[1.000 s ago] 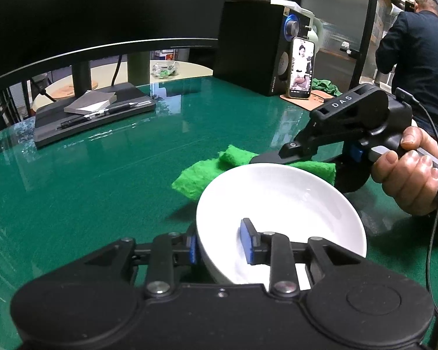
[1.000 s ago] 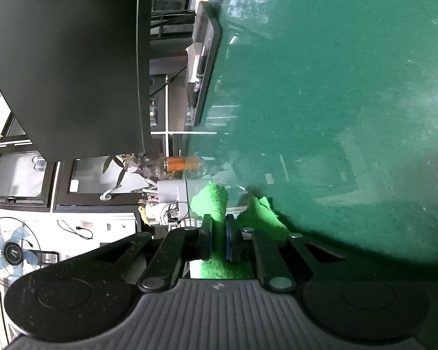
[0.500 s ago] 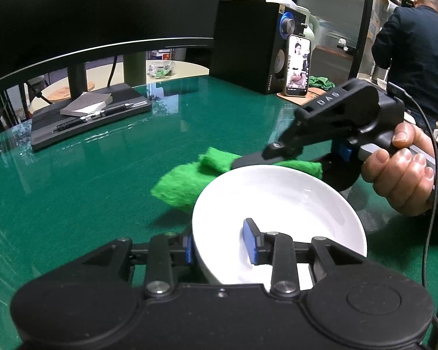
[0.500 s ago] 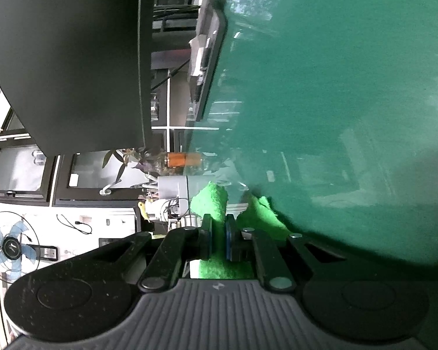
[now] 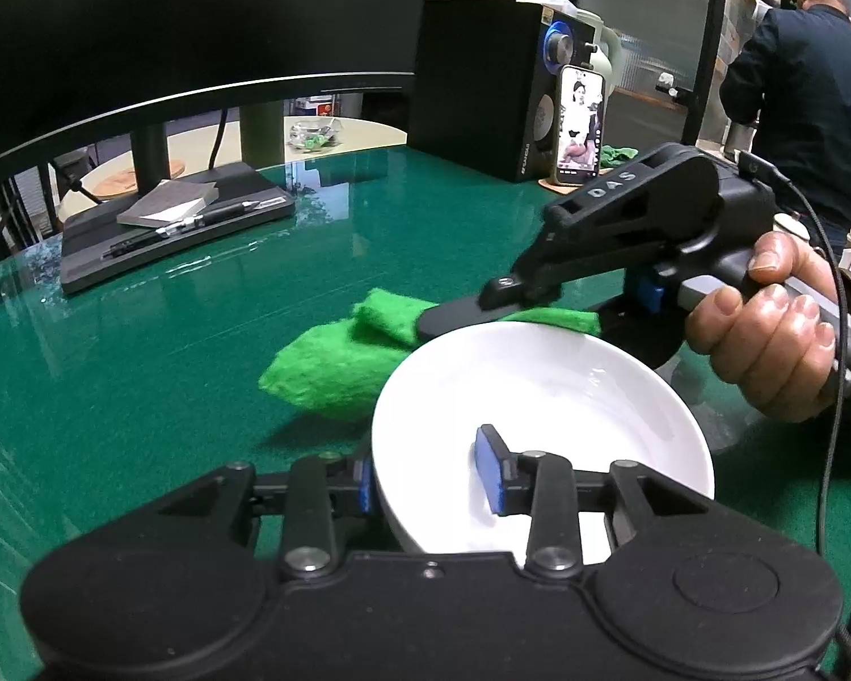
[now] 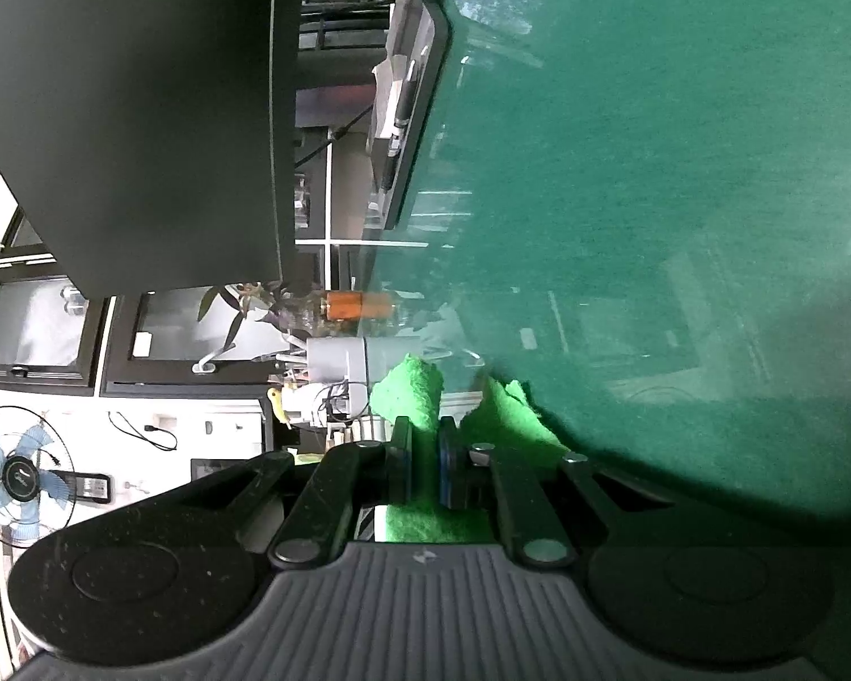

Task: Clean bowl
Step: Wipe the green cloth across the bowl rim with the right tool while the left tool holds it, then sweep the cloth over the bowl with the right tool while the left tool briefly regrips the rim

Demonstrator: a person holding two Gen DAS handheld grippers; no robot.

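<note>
Bowl (image 5: pixel 544 397), white and glossy, sits on the green surface (image 5: pixel 142 374), its near rim between the pads of the left tongs (image 5: pixel 425 482), which are closed on the wall. It looks rigid, slick and breakable, so the rim is the sensible hold. Right tongs (image 6: pixel 424 457) pinch a soft green cloth (image 5: pixel 335 363) just behind the bowl.

R gripper (image 6: pixel 424 462) clamps green cloth (image 6: pixel 411 391).
</note>
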